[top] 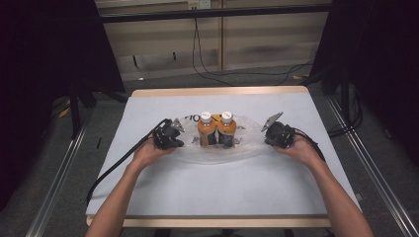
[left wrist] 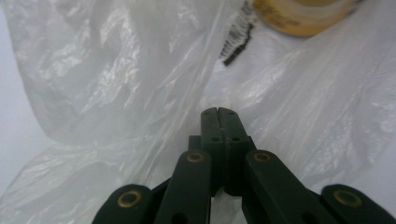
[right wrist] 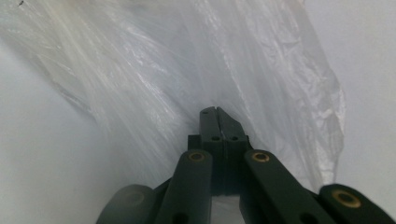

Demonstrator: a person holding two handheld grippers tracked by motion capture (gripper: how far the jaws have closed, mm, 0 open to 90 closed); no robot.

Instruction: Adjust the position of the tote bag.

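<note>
Two orange bottles with white caps (top: 207, 129) (top: 227, 129) stand upright side by side in a clear plastic bag (top: 217, 153) at the middle of the table. My left gripper (top: 183, 142) is at the bag's left end and my right gripper (top: 265, 140) at its right end. In the left gripper view the jaws (left wrist: 218, 111) are closed together, and folds of the bag (left wrist: 116, 70) run into their tips; an orange bottle (left wrist: 303, 14) shows at the top. In the right gripper view the closed jaws (right wrist: 215, 110) pinch film of the bag (right wrist: 163, 70) that looks pulled taut.
The white table top (top: 222, 192) has wooden edges at front and back. Black cables (top: 207, 69) lie on the floor beyond it, and dark stands (top: 74, 98) rise at the left. A cable trails from each gripper along the person's forearms.
</note>
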